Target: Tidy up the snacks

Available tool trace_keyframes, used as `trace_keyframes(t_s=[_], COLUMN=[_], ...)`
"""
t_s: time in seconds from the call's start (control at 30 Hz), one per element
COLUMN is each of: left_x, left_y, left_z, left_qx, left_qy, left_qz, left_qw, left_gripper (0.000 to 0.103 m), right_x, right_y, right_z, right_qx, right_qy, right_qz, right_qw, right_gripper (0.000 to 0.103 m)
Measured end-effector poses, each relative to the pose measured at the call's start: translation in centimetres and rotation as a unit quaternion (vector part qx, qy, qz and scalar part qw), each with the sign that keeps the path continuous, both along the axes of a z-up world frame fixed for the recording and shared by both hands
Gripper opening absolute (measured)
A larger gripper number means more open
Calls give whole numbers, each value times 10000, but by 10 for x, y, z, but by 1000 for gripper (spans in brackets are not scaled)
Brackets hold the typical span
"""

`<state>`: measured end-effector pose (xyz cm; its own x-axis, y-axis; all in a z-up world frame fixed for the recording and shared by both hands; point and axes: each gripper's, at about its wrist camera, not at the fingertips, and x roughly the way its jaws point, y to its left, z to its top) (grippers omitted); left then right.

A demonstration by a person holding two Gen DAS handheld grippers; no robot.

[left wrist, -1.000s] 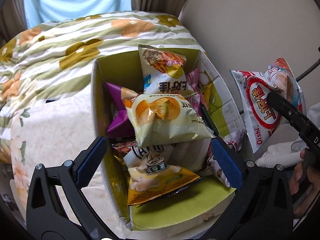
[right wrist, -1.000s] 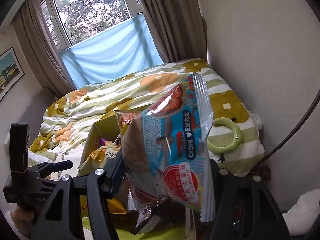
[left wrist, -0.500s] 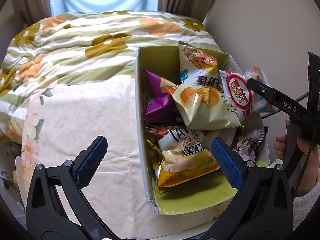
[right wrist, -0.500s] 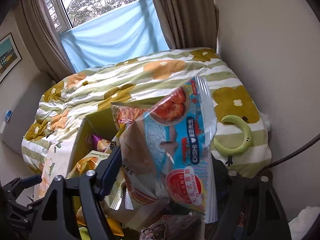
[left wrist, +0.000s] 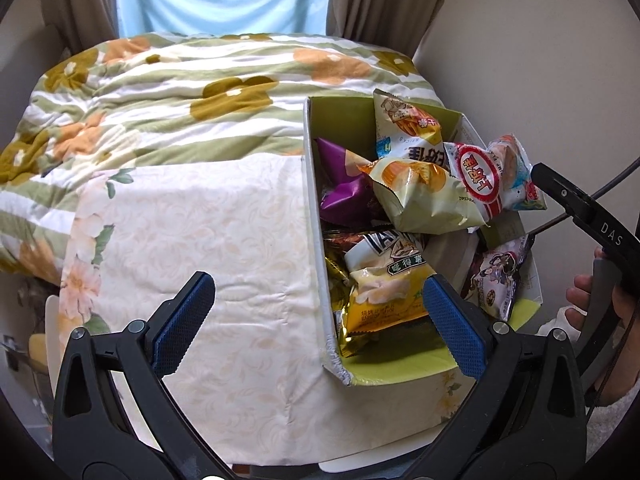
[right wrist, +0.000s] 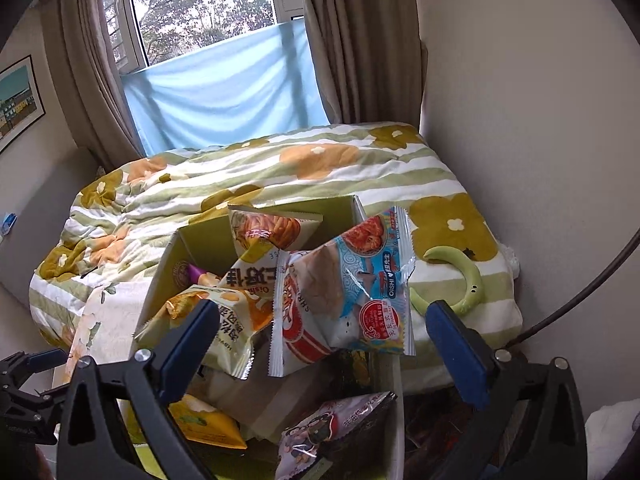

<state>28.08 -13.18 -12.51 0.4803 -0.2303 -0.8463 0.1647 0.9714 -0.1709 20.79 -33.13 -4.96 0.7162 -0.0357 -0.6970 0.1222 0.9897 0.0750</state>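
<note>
Left hand-held gripper (left wrist: 318, 314) hung open over the bed (left wrist: 192, 216), beside the cardboard box (left wrist: 316, 208). Oishi shrimp-chip bag (right wrist: 344, 292) lay atop the snack pile inside the box. Right hand-held gripper (right wrist: 324, 330) was spread wide, empty, just behind the bag.

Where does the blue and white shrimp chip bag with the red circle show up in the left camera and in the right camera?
Left wrist view: shrimp chip bag sits right of centre, on the pile at the box's right side.
Right wrist view: shrimp chip bag is at centre, between the open fingers, resting on the pile.
Shared landmark: the green cardboard box on the bed.
</note>
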Motion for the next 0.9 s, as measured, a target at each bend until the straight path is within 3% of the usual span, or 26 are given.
trace_keyframes(t_s=[0.27, 0.5, 0.7, 0.9], left_x=[-67, -154, -203, -226], left_y=[40, 73, 88, 97], left_z=[50, 92, 102, 102], left_qx=[132, 559, 630, 562], left_qy=[-808, -1771, -2087, -2214], left_qz=[46, 369, 487, 584], left_qw=[9966, 9819, 9747, 9718], left_gripper=[103, 103, 103, 103], right_x=[-74, -142, -193, -216], right_y=[58, 108, 133, 141], right_z=[43, 61, 60, 62], right_qx=[-252, -354, -411, -446], right_qy=[-546, -607, -679, -729], right_qz=[34, 209, 199, 158], right_qw=[9982, 9973, 9966, 9962], right_gripper=[103, 103, 103, 103])
